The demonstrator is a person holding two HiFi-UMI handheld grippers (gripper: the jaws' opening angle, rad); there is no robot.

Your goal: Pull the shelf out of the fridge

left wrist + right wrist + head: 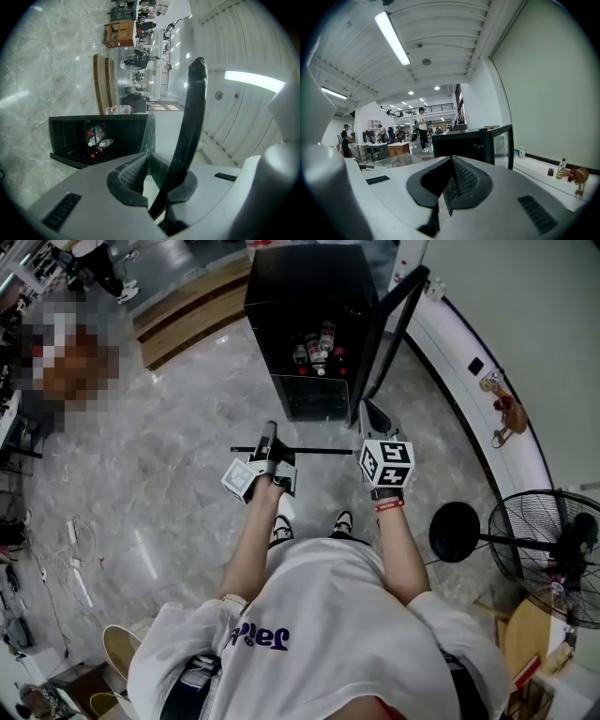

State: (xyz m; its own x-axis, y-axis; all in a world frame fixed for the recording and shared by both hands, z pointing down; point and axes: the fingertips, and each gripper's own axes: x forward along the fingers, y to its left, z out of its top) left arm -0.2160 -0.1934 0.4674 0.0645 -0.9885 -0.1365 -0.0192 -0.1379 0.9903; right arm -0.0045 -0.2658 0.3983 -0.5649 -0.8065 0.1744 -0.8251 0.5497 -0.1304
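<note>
A small black fridge (300, 296) stands on the marble floor with its glass door (394, 324) swung open to the right and bottles (314, 348) inside. The shelf (319, 451), a glass pane with a black edge bar, is out of the fridge and held level in front of it. My left gripper (269, 435) is shut on the black bar (192, 122), which runs up between its jaws. My right gripper (372, 415) is shut on the pane's right edge; the glass (393, 161) stretches to its left. The fridge (459, 143) shows ahead in the right gripper view.
A standing fan (548, 540) with a round black base (455, 531) is at the right. A white curved ledge (487, 418) runs along the wall. A wooden platform (187, 310) lies left of the fridge. Cables (75, 559) trail on the floor at the left.
</note>
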